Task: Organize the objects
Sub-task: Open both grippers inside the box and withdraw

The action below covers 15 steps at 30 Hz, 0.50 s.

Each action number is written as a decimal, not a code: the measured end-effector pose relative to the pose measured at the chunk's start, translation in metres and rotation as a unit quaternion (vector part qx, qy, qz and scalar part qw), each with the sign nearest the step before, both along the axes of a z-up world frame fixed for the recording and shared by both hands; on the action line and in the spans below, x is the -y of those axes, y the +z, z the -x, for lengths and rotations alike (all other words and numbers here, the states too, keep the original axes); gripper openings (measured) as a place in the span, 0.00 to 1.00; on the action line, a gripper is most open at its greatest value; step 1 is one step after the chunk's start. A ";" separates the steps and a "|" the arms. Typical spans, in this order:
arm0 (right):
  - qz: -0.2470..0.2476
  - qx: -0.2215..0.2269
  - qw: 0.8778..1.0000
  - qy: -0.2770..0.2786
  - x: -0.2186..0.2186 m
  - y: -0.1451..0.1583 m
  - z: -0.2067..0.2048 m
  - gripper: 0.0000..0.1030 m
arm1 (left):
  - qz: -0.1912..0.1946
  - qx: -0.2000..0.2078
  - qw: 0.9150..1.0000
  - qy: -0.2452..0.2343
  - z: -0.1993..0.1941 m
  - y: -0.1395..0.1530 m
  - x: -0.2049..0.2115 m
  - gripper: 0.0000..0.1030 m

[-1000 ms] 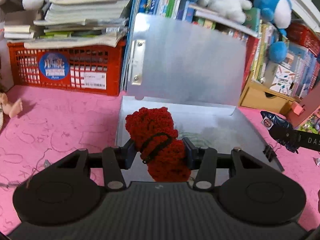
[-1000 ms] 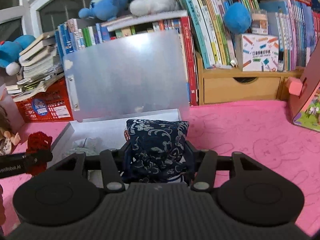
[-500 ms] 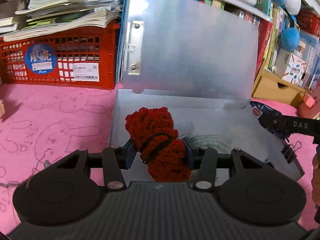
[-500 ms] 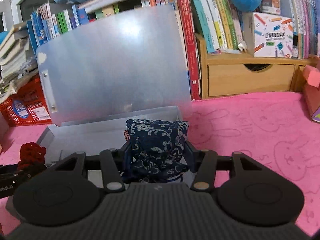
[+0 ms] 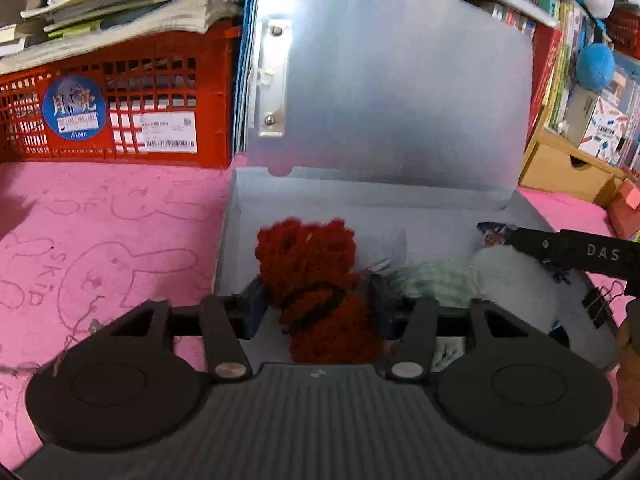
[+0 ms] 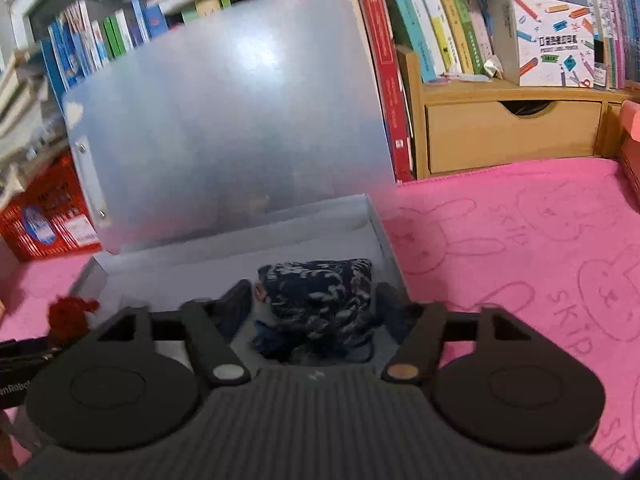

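Left gripper (image 5: 316, 304): jaws have just been opening; pads now stand clear of the red crocheted toy (image 5: 316, 288) between them.
Red crocheted toy: looser, sitting lower, over the open grey box (image 5: 240, 216).
Right gripper (image 6: 316, 304): jaws have just been opening wide, gaps on both sides of the blue patterned pouch (image 6: 320, 300).
Blue patterned pouch: slumped flatter inside the box's right end.
Both views: box nearer and larger, lid filling more of the frame.
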State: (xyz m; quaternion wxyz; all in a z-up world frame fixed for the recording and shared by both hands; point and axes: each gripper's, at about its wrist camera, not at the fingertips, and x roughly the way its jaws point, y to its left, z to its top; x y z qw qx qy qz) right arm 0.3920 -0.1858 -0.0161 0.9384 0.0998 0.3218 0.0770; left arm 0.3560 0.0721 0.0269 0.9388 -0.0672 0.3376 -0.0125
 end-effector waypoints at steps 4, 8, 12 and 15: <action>-0.014 0.030 0.999 0.003 0.003 0.018 0.015 0.90 | -0.016 0.020 1.000 -0.008 0.008 0.012 0.004 0.78; -0.030 0.052 0.998 -0.001 0.008 0.039 0.034 0.93 | -0.034 0.036 0.999 -0.011 0.019 0.029 0.009 0.84; -0.051 0.063 0.997 0.004 0.015 0.054 0.055 0.97 | -0.053 0.056 0.997 -0.015 0.037 0.046 0.016 0.87; -0.062 0.072 0.995 0.011 0.019 0.062 0.077 0.99 | -0.057 0.063 0.996 -0.030 0.053 0.058 0.020 0.88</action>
